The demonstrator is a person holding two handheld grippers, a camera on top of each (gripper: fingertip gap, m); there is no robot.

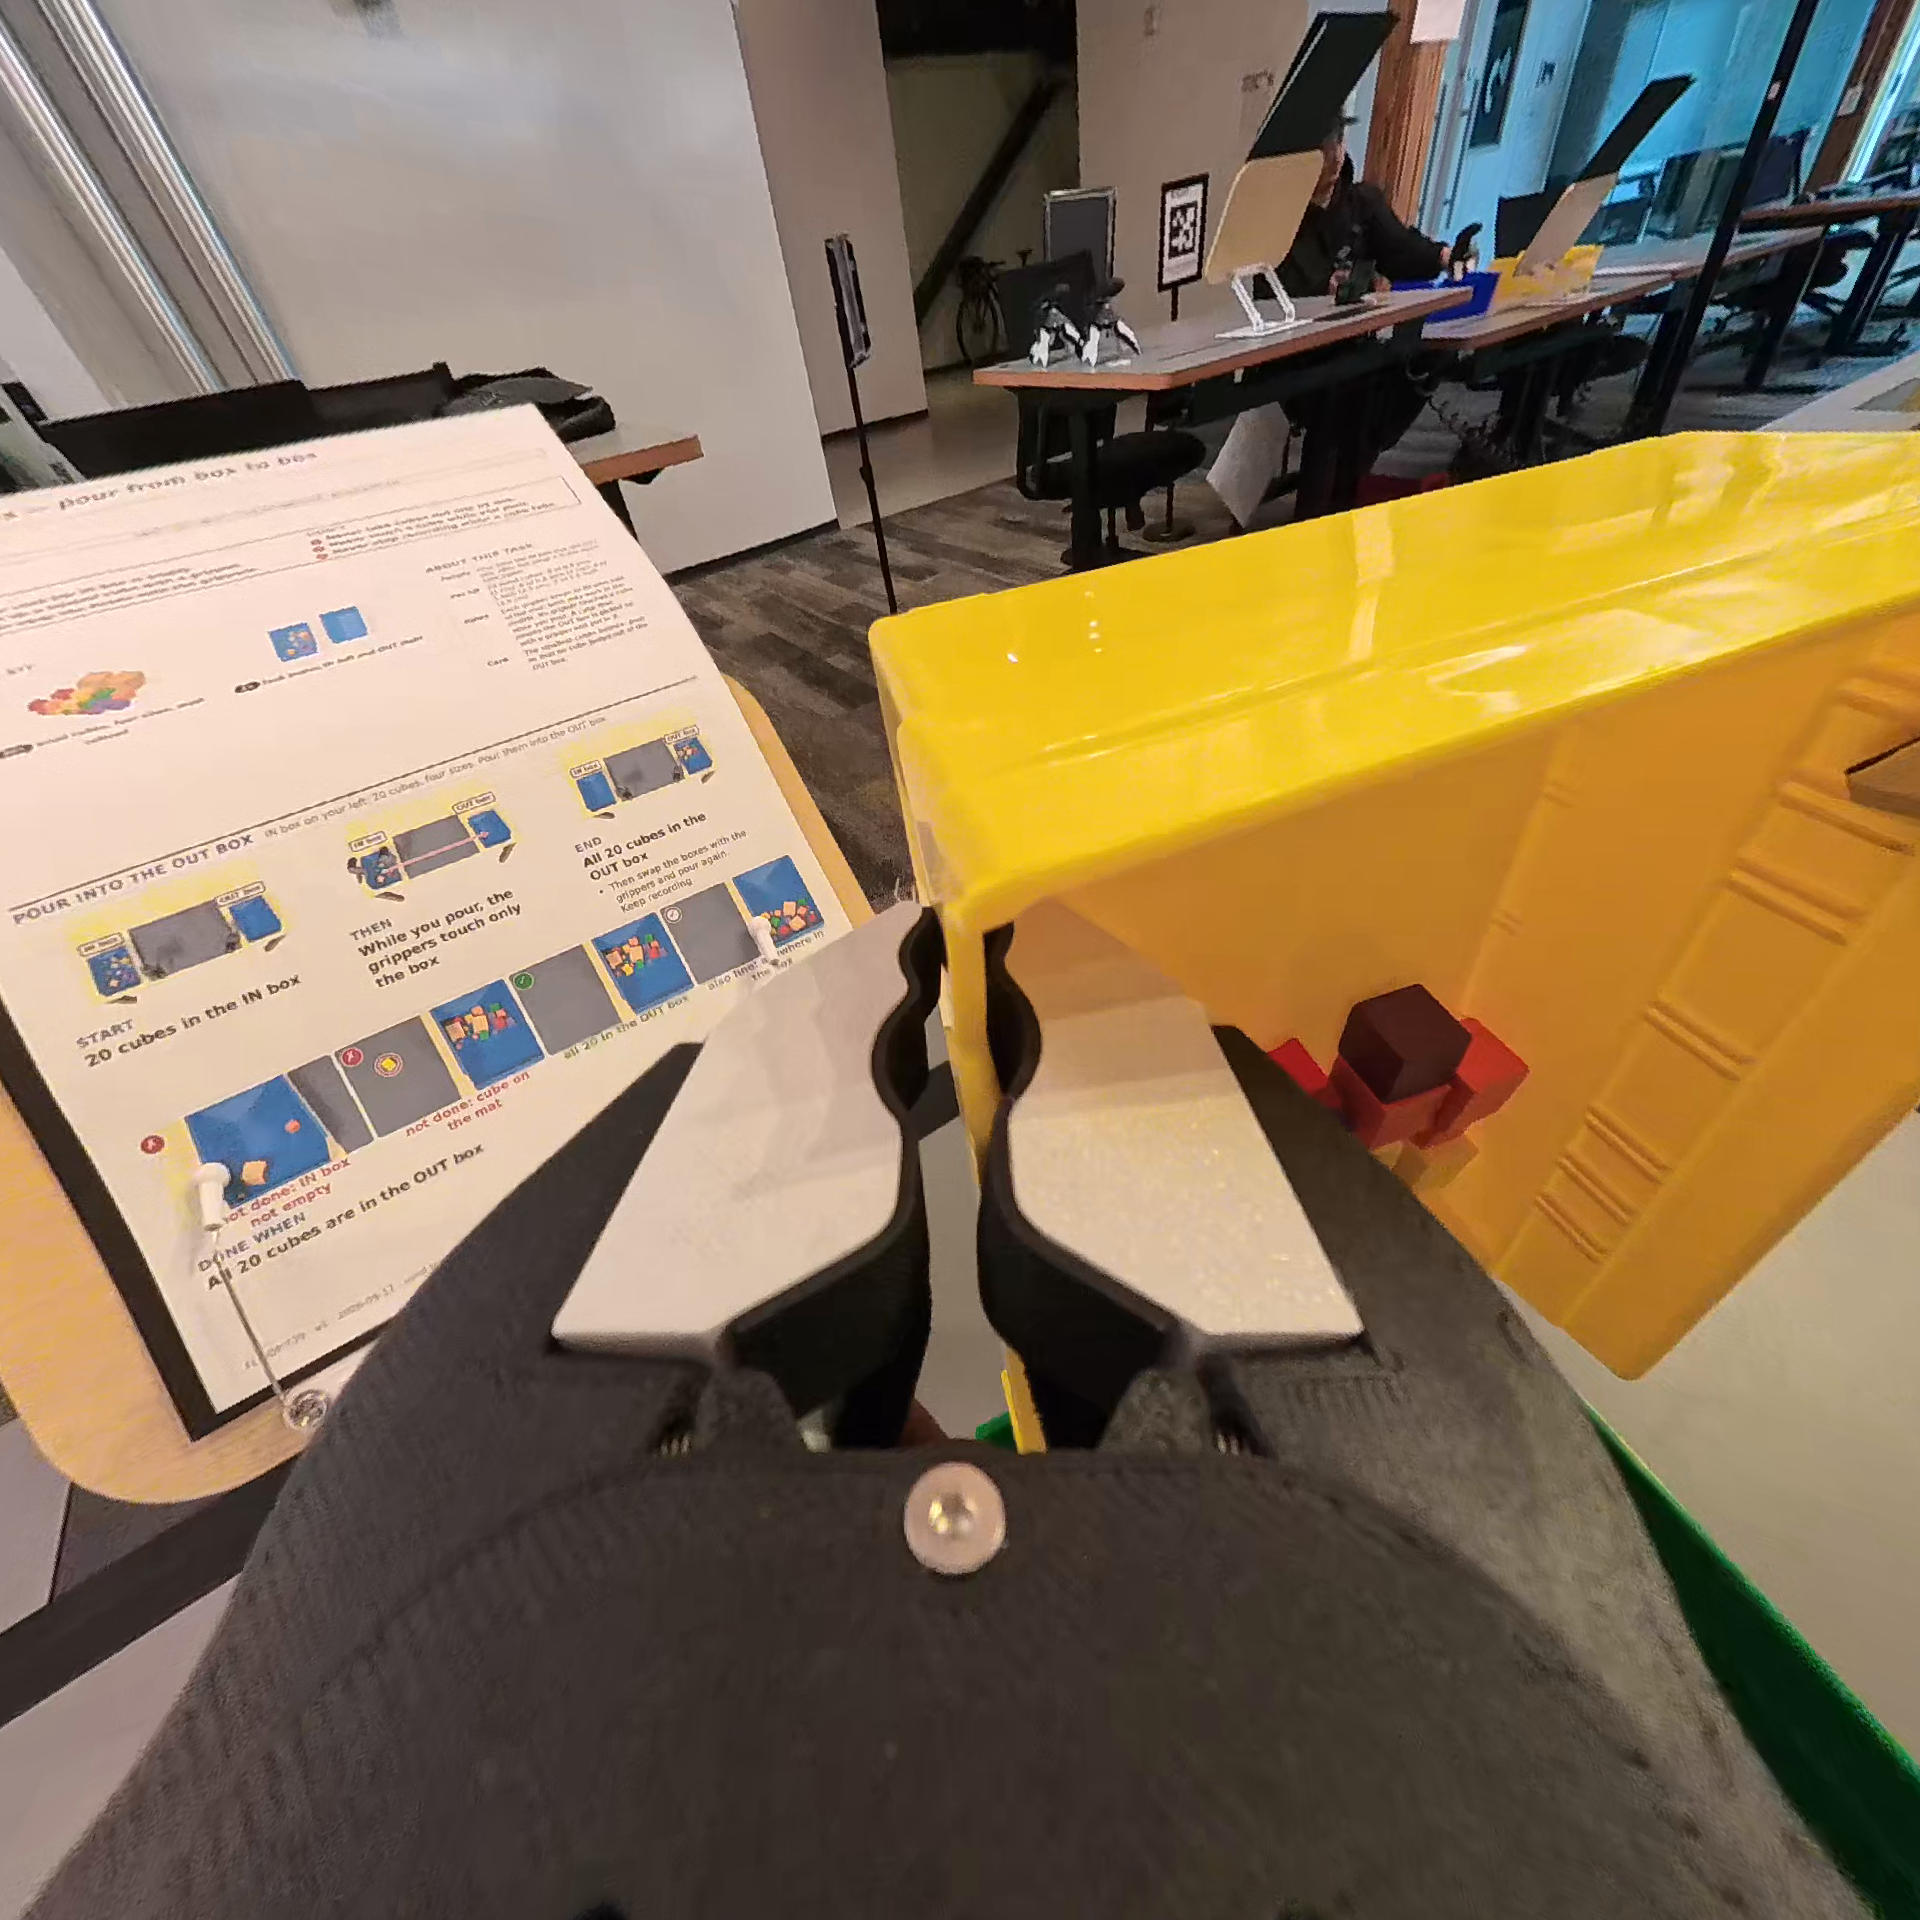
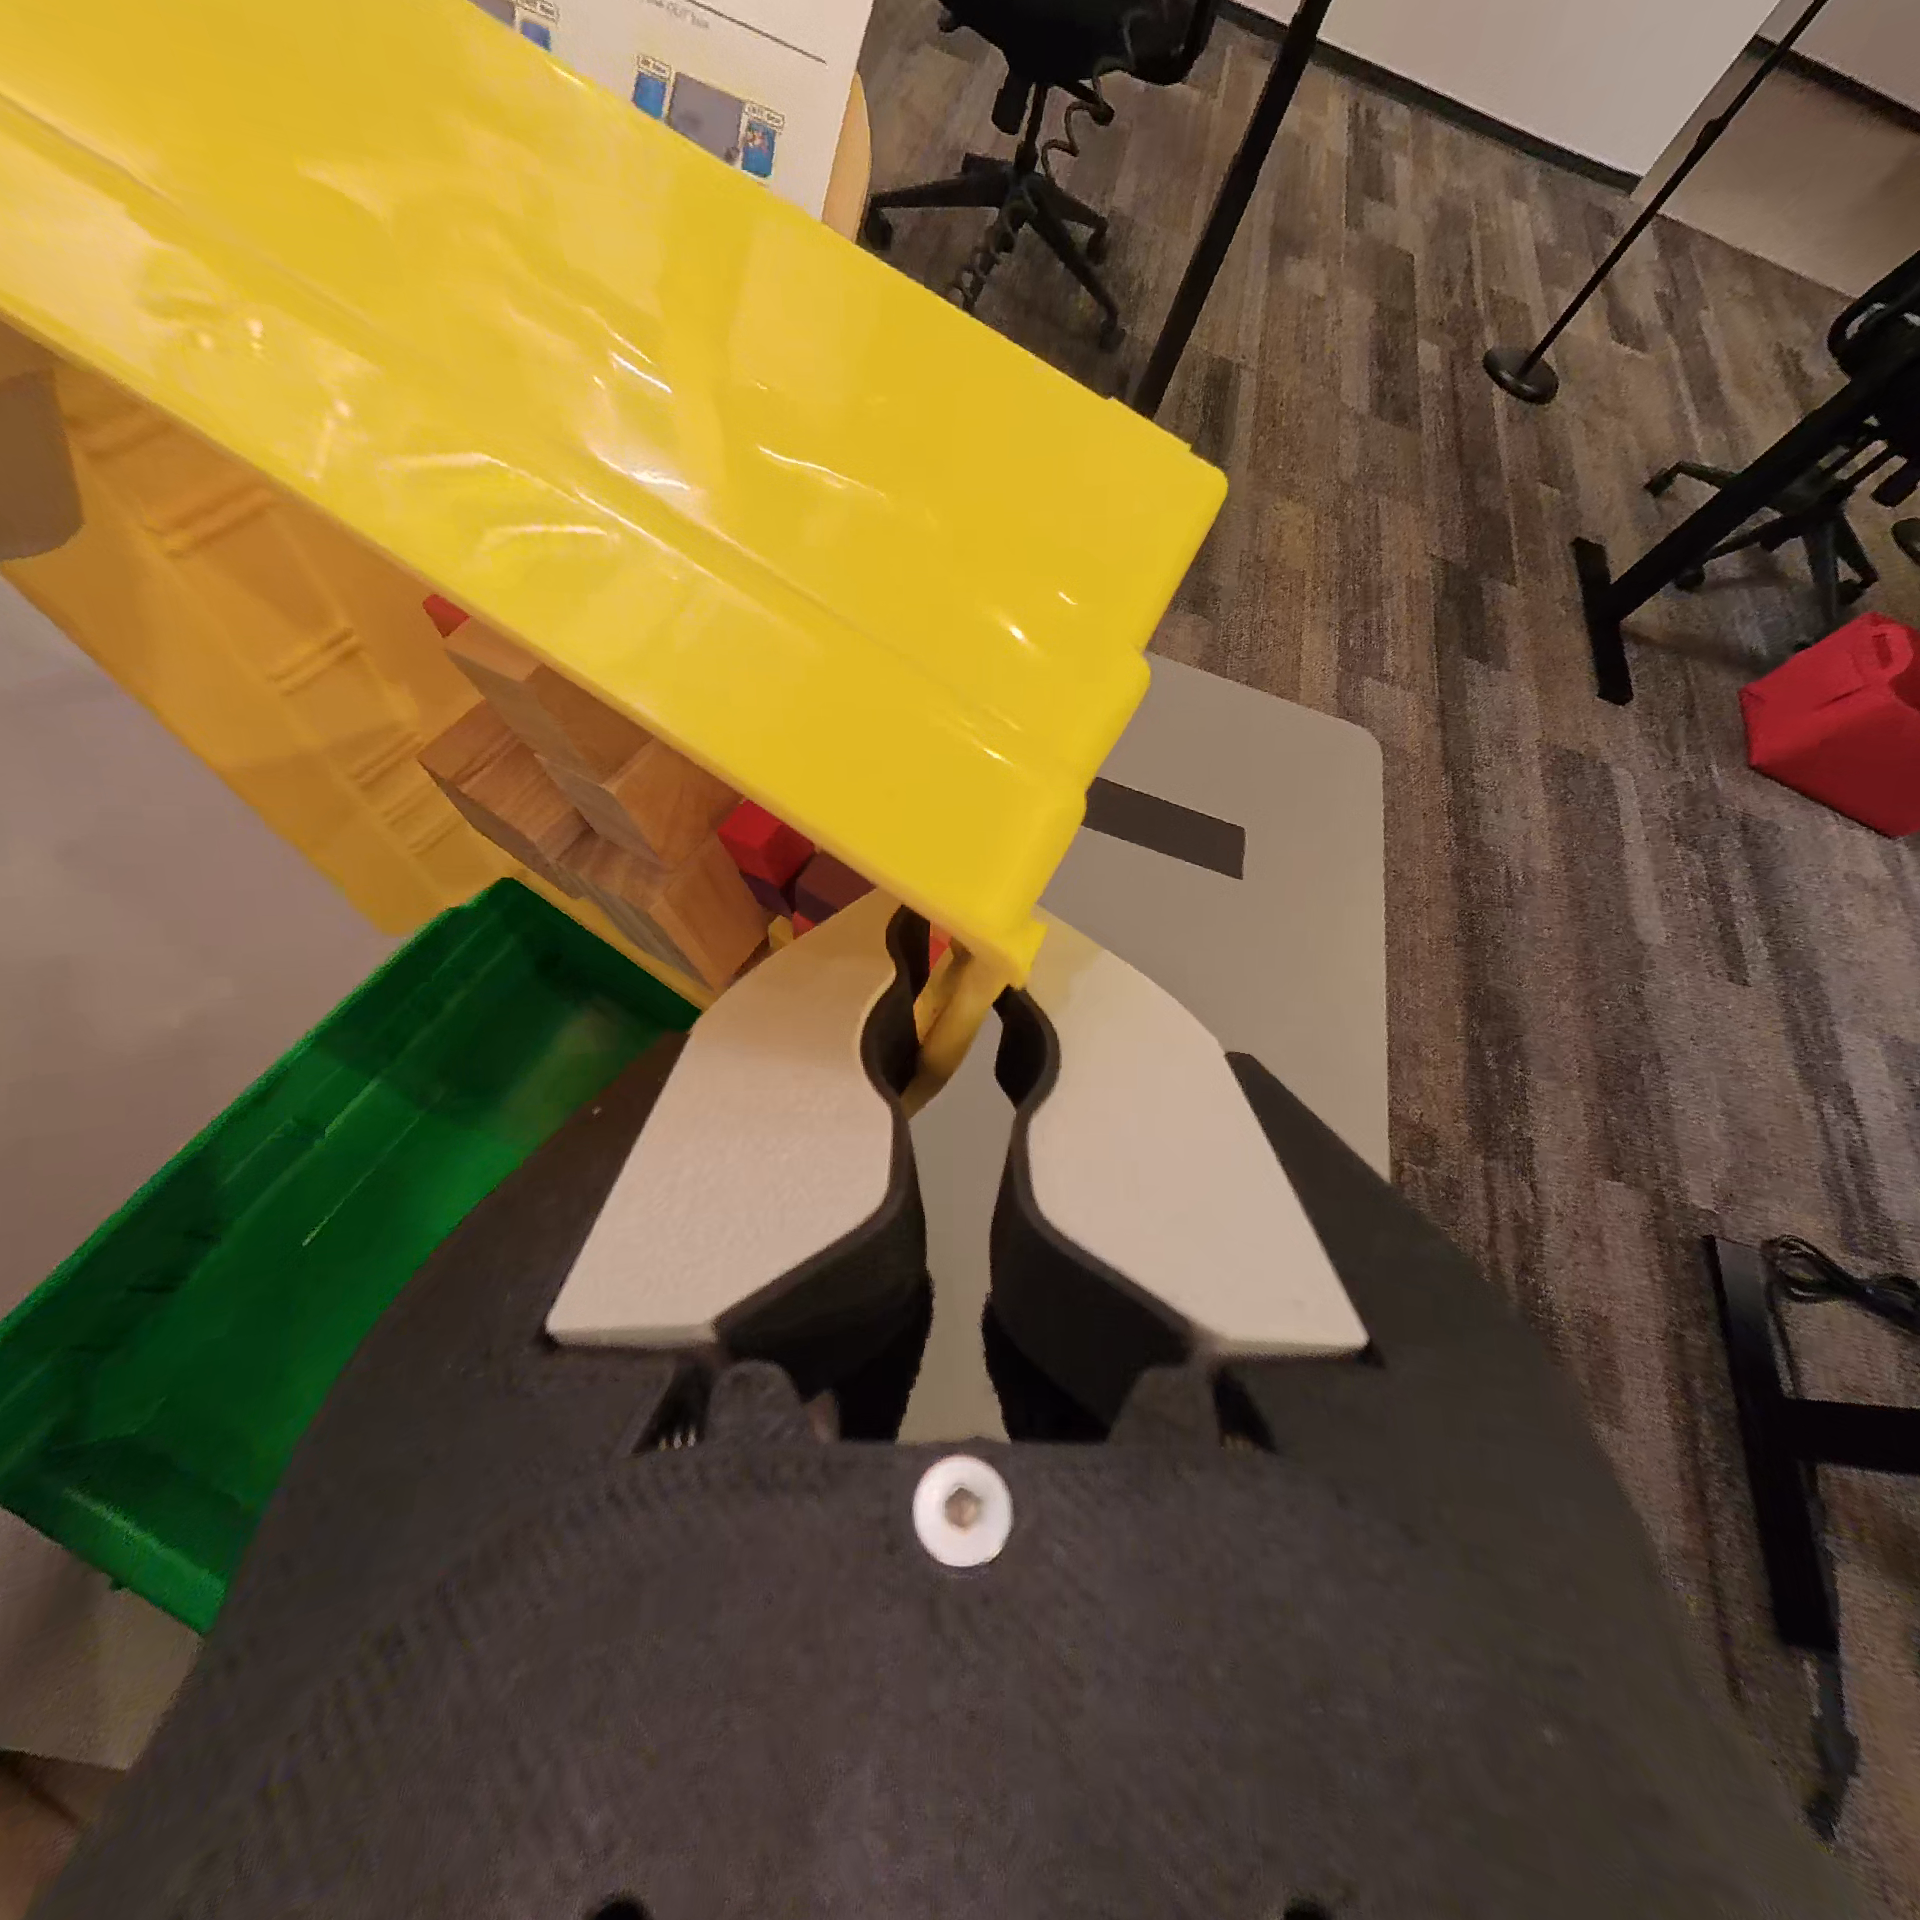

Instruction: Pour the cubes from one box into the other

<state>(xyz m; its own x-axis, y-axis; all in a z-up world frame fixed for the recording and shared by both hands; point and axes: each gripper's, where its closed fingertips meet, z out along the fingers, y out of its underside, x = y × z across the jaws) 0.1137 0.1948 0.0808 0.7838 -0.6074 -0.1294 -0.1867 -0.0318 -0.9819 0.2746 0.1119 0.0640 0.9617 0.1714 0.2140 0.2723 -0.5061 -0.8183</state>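
- An instruction sheet (image 1: 343, 831) on a stand is seen well to the left of the left gripper (image 1: 961, 997); it plays no part in the hold.
- The left gripper's fingers are closed onto the rim of one end wall of the yellow box (image 1: 1403, 727), the thin wall being pinched between the pads near their tips.
- The yellow box is held off the table and tilted steeply, so that its open side faces down and forward; this is judged to be the pouring tilt.
- Red and dark cubes (image 1: 1403, 1081) are seen just right of the left fingertips, piled against the lower inner wall.
- The green box (image 2: 312, 1195) lies below and left of the right fingers, under the yellow box's lower edge, placed to catch what slides out.
- Wooden and red cubes (image 2: 582, 790) are heaped at that lower edge, just left of the right fingertips.
- The right gripper (image 2: 961, 997) is clamped on the opposite end wall, so the box is carried from both ends.
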